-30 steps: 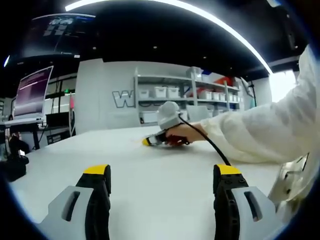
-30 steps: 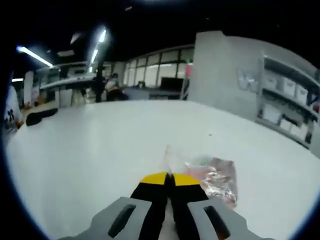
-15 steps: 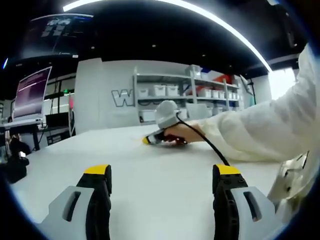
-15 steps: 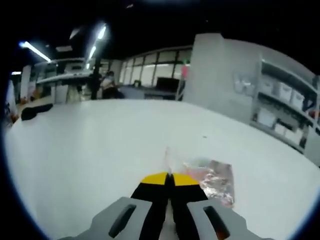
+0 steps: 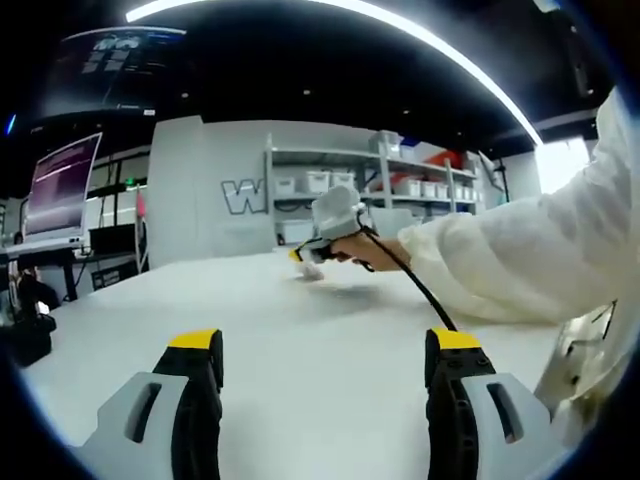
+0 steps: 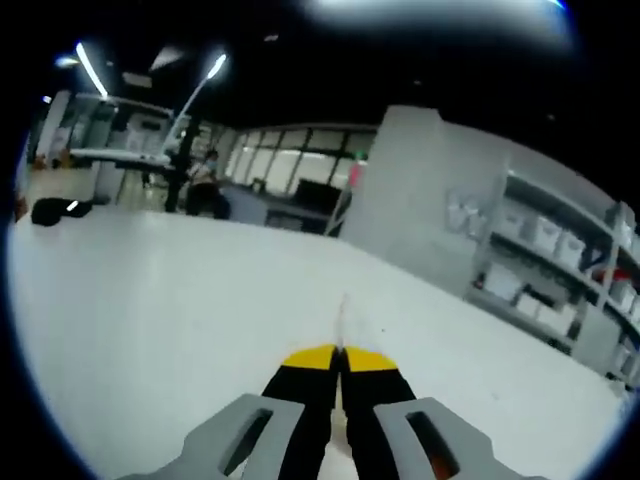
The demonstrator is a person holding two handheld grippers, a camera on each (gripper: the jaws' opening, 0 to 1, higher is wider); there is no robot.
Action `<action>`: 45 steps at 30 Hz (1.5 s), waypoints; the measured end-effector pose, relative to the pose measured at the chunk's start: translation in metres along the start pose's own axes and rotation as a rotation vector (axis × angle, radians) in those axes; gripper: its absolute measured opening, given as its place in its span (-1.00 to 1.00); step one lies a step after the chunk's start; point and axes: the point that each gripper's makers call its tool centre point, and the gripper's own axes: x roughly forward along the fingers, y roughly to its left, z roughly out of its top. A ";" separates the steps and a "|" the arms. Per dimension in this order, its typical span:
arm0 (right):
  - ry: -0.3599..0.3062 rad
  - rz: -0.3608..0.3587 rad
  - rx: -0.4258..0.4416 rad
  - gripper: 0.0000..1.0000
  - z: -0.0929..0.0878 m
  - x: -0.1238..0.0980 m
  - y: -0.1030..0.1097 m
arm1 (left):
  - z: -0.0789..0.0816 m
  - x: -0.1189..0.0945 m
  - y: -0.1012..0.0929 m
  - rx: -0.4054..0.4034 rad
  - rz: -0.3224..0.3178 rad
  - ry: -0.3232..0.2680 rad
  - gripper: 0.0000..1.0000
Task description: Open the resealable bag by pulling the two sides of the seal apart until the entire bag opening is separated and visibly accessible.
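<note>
In the left gripper view my left gripper stands open low over the white table, with nothing between its yellow-tipped jaws. Farther across the table a hand holds my right gripper raised off the surface, and a pale, blurred bit of the clear resealable bag hangs under its tip. In the right gripper view my right gripper is shut on a thin clear edge of the bag, which sticks up between the tips. The rest of the bag is hidden below the jaws.
A white sleeve reaches in from the right. Shelves with bins line the far wall, and a monitor and a dark object sit at the left. People stand beyond the table's far edge.
My right gripper has risen from the table with the bag's edge in it, and the bag's crinkled body has dropped out of the right gripper view. The left gripper has stayed put.
</note>
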 end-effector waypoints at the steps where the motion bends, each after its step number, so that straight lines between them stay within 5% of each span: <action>1: -0.004 -0.005 -0.002 -1.00 0.001 -0.002 -0.001 | 0.001 0.000 0.000 0.001 0.000 -0.002 0.64; 16: -0.103 -0.037 0.031 -1.00 0.039 -0.033 -0.024 | 0.006 -0.006 -0.007 0.020 -0.002 -0.009 0.65; 45: -0.179 -0.016 0.044 -1.00 0.061 -0.085 -0.043 | 0.022 -0.009 -0.023 0.064 -0.017 -0.026 0.65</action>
